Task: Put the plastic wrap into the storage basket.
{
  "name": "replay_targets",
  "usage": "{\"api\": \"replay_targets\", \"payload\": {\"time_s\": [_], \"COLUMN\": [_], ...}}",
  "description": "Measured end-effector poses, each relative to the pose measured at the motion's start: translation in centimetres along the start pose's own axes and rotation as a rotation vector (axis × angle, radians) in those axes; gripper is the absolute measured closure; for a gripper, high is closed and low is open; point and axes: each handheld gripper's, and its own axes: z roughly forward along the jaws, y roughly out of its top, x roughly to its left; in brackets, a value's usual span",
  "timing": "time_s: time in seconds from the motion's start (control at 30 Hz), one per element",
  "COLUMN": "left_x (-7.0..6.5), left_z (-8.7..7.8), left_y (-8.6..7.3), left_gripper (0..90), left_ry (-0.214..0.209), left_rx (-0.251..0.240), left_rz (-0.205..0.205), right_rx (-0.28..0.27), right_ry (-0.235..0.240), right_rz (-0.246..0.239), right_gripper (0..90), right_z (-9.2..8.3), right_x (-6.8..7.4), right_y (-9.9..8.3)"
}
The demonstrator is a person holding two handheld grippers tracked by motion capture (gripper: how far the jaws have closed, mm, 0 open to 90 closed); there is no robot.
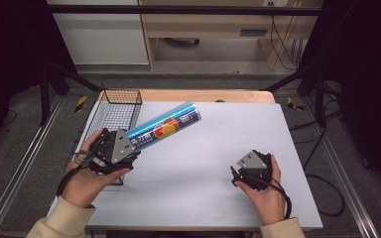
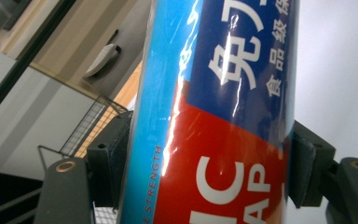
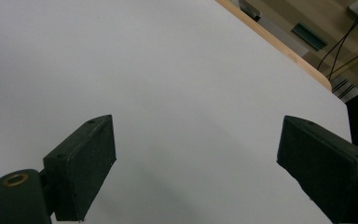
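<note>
Left tool (image 2: 205, 158) is gripping the wrap box (image 1: 164, 127) near one end; it risks sagging, slipping; right tool (image 3: 196, 172) is hanging open over the bench (image 1: 203, 163).

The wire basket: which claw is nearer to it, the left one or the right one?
The left. The left claw is right beside the wire basket, at its near end, shut on the blue wrap box. The right claw is open, far across the white table.
</note>
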Motion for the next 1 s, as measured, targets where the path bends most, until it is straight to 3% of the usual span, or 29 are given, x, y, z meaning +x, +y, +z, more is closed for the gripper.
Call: {"api": "replay_targets", "payload": {"time_s": [0.17,0.5,0.7,0.77,0.8,1.0], "left_x": [0.2,0.7,1.2,1.3,1.4,2.0], "left_z": [-0.3,0.2,-0.1,-0.3,-0.5,-0.7], "left_y": [0.3,0.1,-0.7,-1.0,-1.2,-2.1], "left_gripper": [29.0,29.2,29.3,29.3,29.4,29.7], "left_ry": [0.018,0.03,0.06,0.075,0.084,0.114], "left_rx": [0.022,0.04,0.079,0.089,0.097,0.14], "left_rz": [-0.01,-0.044,-0.107,-0.153,-0.195,-0.244], "right_rx": [-0.015,-0.007,-0.002,-0.005,-0.004,-0.003], "right_ry": [-0.018,-0.003,0.007,0.006,0.005,-0.001], "right_rz": [0.016,0.044,0.04,0.037,0.037,0.056], "right_gripper": [12.0,11.6,11.6,11.5,11.5,11.1], "right_z": [-0.7,-0.1,-0.1,-0.2,-0.2,-0.2], "right_x": [-0.2,-0.6,-0.4,-0.4,-0.4,-0.5], "right_y": [-0.4,-0.8,-0.8,-0.8,-0.9,-0.9]}}
